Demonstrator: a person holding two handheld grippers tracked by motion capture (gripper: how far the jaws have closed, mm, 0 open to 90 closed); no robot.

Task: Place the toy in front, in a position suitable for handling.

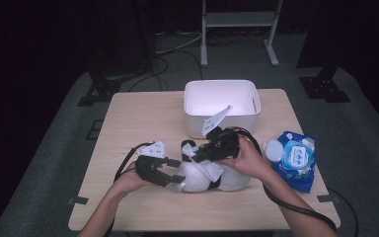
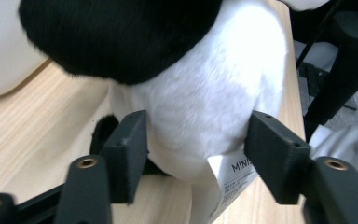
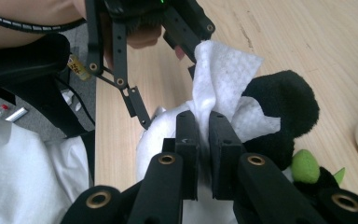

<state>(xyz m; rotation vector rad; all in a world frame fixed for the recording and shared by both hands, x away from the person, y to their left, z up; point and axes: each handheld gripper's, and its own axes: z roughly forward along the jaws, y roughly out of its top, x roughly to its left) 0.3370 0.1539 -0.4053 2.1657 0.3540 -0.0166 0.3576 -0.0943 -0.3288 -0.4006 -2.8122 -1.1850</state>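
Recording studio or lab bay, set up for handling trials.

One small light-wood table (image 1: 128, 118) stands alone on grey carpet (image 1: 54, 148), lit from above, surroundings dark. Black stand bases (image 1: 96, 89) sit at both rear corners; a white metal frame (image 1: 239, 29) is behind. Loose cables (image 1: 177, 49) run across the floor. Tape marks (image 1: 78, 200) on the carpet by the table's corners. No household furniture around it.

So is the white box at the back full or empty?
Empty, as far as it shows. The white box shows bare white walls and floor in the high view, though its near wall hides the closest bit of floor.
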